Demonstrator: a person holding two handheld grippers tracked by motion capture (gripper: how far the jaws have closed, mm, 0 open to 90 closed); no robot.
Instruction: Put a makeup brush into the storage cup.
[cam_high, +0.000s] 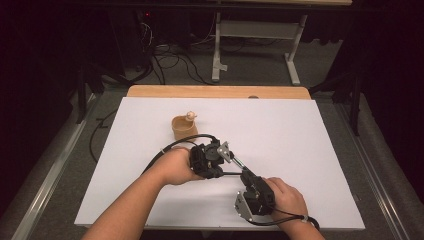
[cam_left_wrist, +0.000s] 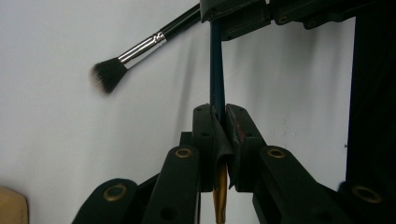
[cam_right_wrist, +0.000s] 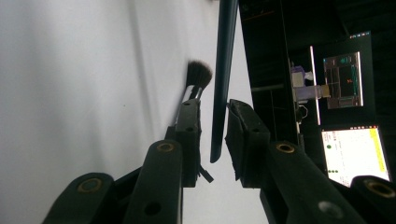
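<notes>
Left gripper view: left gripper (cam_left_wrist: 219, 122) clamps the pen (cam_left_wrist: 217, 70), right gripper (cam_right_wrist: 212, 122) jaws apart around its 12 o'clock end; a skewed close may twist it loose.

1. Surface (cam_high: 300, 150): matt white sheet, smooth, paper-like; bare light wood strip (cam_high: 215, 91) at far edge.
2. Brush (cam_left_wrist: 140, 49): soft dark bristles, shiny silver metal ferrule, glossy black handle.
3. Thin stick (cam_left_wrist: 217, 70) in left tool (cam_left_wrist: 219, 116): smooth, dark, semi-gloss; gold-coloured end below the pads.
4. Both tools: matt black plastic with brass-look rivets; right tool (cam_right_wrist: 212, 121) the same.
5. Cup (cam_high: 184, 127): tan, matt, looks like wood or card.
6. Floor: grey, rough carpet.
</notes>
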